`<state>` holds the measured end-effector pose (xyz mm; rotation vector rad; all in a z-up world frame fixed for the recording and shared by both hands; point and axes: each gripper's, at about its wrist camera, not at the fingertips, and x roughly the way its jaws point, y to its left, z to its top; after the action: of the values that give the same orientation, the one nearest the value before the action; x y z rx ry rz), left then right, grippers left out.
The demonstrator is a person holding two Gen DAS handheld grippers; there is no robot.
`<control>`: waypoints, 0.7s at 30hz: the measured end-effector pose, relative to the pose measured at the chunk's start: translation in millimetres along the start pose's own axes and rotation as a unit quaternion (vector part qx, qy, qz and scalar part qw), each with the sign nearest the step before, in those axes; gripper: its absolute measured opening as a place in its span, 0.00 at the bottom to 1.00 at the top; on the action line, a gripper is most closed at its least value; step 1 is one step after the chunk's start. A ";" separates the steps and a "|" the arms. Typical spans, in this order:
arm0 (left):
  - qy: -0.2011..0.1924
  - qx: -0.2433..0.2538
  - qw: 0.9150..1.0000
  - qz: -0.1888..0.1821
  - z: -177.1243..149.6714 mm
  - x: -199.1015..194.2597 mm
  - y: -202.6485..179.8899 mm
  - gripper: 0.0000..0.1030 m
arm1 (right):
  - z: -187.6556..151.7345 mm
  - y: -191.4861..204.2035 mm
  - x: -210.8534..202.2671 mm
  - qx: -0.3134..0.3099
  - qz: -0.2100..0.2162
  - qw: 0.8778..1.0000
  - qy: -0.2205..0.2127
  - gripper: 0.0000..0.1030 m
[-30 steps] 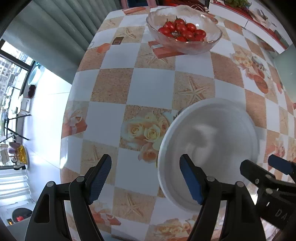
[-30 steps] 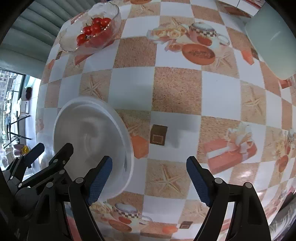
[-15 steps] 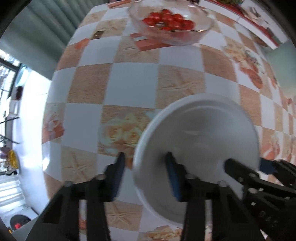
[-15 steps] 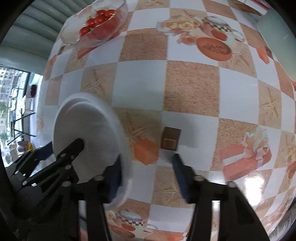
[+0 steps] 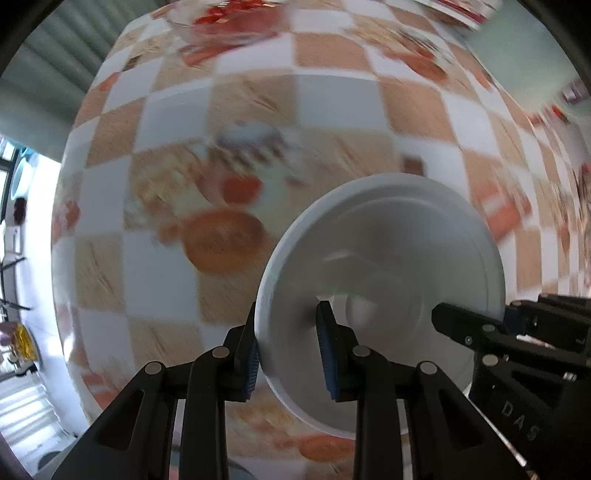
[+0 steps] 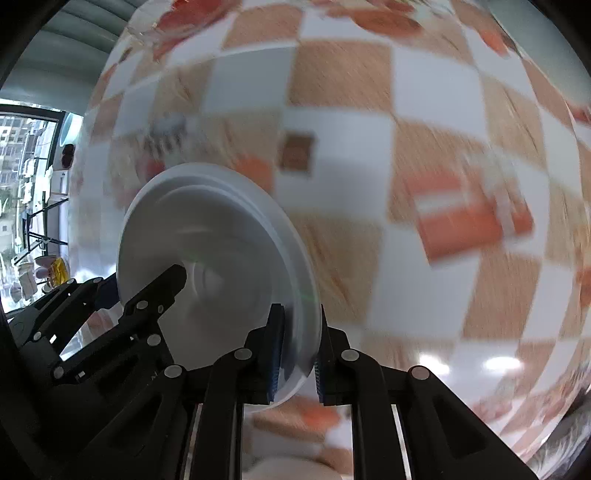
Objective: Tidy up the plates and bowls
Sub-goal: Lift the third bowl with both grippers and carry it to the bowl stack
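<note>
A white plate [image 5: 391, 266] is held between both grippers above the checked tablecloth. My left gripper [image 5: 290, 354] is shut on the plate's left rim. My right gripper [image 6: 297, 354] is shut on the plate's right rim [image 6: 303, 295]; the plate's inside [image 6: 207, 254] shows in the right wrist view. Each gripper appears in the other's view, the right one [image 5: 480, 332] at the plate's far side and the left one [image 6: 147, 295] likewise. The background is blurred by motion.
A glass bowl of red tomatoes [image 5: 229, 18] stands at the far edge of the table, blurred. A pale green dish [image 5: 517, 51] lies at the far right. The table's left edge [image 5: 62, 221] drops to the floor.
Both grippers have closed on the plate's opposite rims and lifted it. The plate has moved across the table, away from the roses print, with the scene now blurred.
</note>
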<state>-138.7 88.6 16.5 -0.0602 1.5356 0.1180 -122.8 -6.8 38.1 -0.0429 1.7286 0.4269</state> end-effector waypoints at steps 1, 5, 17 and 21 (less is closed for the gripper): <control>0.001 0.005 1.000 -0.002 -7.0 0.2 -5.4 0.30 | -6.1 -3.7 0.9 0.004 0.001 1.000 0.002 0.15; 0.005 0.024 1.000 -0.005 -31.9 0.7 -23.3 0.30 | -33.2 -18.4 4.4 0.024 0.003 1.000 0.006 0.15; 0.006 0.052 0.999 0.005 -63.5 1.9 -58.0 0.30 | -79.8 -50.3 7.9 0.064 0.016 0.998 0.002 0.15; 0.003 0.058 0.998 0.013 -78.7 1.7 -65.3 0.30 | -91.5 -59.8 10.0 0.070 0.016 0.997 -0.001 0.15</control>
<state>-209.3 14.9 9.7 0.0528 1.5458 0.0497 -195.4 -88.1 25.8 0.0871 1.7544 0.3281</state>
